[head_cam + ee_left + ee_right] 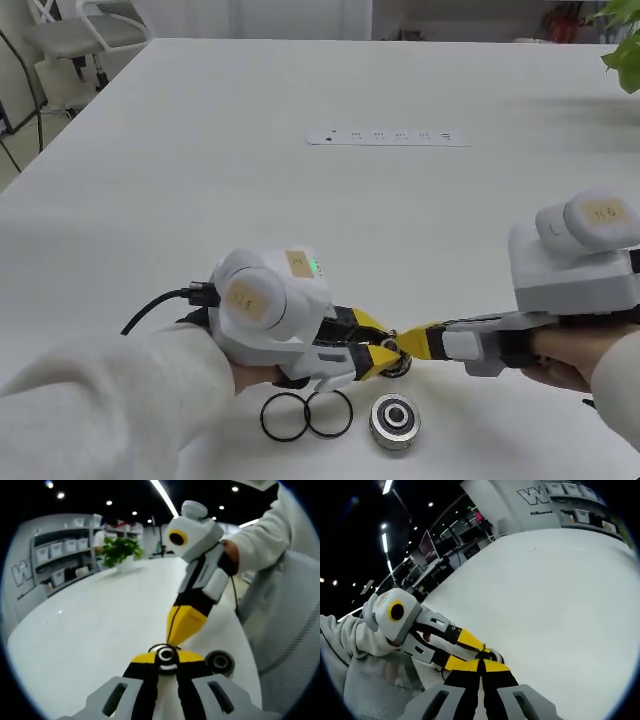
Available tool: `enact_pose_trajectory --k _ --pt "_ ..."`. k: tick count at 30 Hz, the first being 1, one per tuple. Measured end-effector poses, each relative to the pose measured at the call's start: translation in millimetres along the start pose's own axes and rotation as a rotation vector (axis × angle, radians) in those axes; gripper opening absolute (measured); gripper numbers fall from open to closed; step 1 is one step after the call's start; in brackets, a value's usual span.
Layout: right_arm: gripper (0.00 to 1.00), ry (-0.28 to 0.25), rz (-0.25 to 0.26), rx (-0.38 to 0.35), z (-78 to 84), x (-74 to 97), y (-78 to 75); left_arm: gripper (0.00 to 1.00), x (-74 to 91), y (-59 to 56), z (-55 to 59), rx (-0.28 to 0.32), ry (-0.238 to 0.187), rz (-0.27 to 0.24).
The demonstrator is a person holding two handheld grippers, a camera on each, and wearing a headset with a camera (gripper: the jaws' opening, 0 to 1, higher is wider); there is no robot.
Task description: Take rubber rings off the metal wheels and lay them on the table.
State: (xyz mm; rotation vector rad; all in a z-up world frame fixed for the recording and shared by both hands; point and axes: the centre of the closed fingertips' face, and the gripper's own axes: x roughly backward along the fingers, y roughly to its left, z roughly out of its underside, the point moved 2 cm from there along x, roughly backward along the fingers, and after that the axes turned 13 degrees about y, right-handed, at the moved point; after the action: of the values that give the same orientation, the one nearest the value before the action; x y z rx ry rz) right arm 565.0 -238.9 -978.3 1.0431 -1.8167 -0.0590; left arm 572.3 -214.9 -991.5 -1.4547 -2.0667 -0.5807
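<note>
Left gripper (167, 656): jaws clamped on metal wheel (166, 654). Right gripper (480, 664): jaws together, apparently pinching its rubber ring (159, 647). Advice: steady the wheel, peel outward. Counter (300, 200): two loose rings (306, 415), spare wheel (395, 420).

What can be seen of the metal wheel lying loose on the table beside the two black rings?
The metal wheel is round and silvery, with a dark band between outer rim and bright hub and a hole in the middle. It lies flat on the white table, right of the two rubber rings in the head view, apart from them; only the table touches it. Whether a rubber ring is on it I cannot tell.
</note>
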Motion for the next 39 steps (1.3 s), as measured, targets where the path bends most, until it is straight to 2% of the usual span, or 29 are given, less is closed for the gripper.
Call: enact_pose_trajectory --k 1,3,4,6,13,20,22,24,26,31,35,37,39 --pt "0.0 -0.067 -0.049 0.015 -11.3 1.7 10.3 0.14 -0.1 0.0 0.1 0.001 0.0 0.0" --pt "0.0 -0.029 -0.007 0.026 -8.8 2.7 7.4 0.14 -0.3 0.0 0.1 0.002 0.0 -0.001" --pt "0.0 -0.032 0.013 0.053 -8.3 1.6 6.2 0.14 -0.3 0.1 0.1 0.002 0.0 0.0" --pt "0.0 -0.025 -0.001 0.037 -6.5 0.0 6.8 0.14 -0.4 0.1 0.2 0.004 -0.001 -0.001" --pt "0.0 -0.001 0.036 0.033 -0.1 -1.4 -2.5 0.14 -0.5 0.5 -0.1 0.029 -0.018 0.001" --pt "0.0 0.006 0.026 0.011 1.9 -2.2 -6.6 0.15 5.4 1.5 -1.1 0.007 0.034 0.011" --pt "0.0 0.006 0.025 0.009 1.6 -1.9 -6.1 0.17 9.0 2.0 -2.2 -0.003 0.035 0.012" --pt "0.0 0.004 0.022 0.007 1.3 -1.7 -5.5 0.17 12.8 3.9 -2.8 0.017 0.038 0.021" --pt "0.0 -0.001 0.016 0.009 1.0 -0.8 -4.5 0.2 18.8 7.7 -5.7 0.025 0.021 0.014" --pt "0.0 -0.015 0.005 0.002 -1.8 1.6 -3.0 0.35 36.2 22.8 -15.3 0.075 -0.015 -0.033" --pt "0.0 -0.035 -0.01 -0.004 -5.4 4.5 0.5 0.39 50.0 26.1 -21.0 0.042 -0.027 -0.044" --pt "0.0 -0.041 -0.014 -0.003 -6.4 5.4 2.3 0.43 59.0 27.0 -25.6 0.046 -0.046 -0.037" --pt "0.0 -0.047 -0.022 -0.002 -7.9 5.8 4.5 0.47 67.5 28.0 -29.6 0.045 -0.047 -0.038"
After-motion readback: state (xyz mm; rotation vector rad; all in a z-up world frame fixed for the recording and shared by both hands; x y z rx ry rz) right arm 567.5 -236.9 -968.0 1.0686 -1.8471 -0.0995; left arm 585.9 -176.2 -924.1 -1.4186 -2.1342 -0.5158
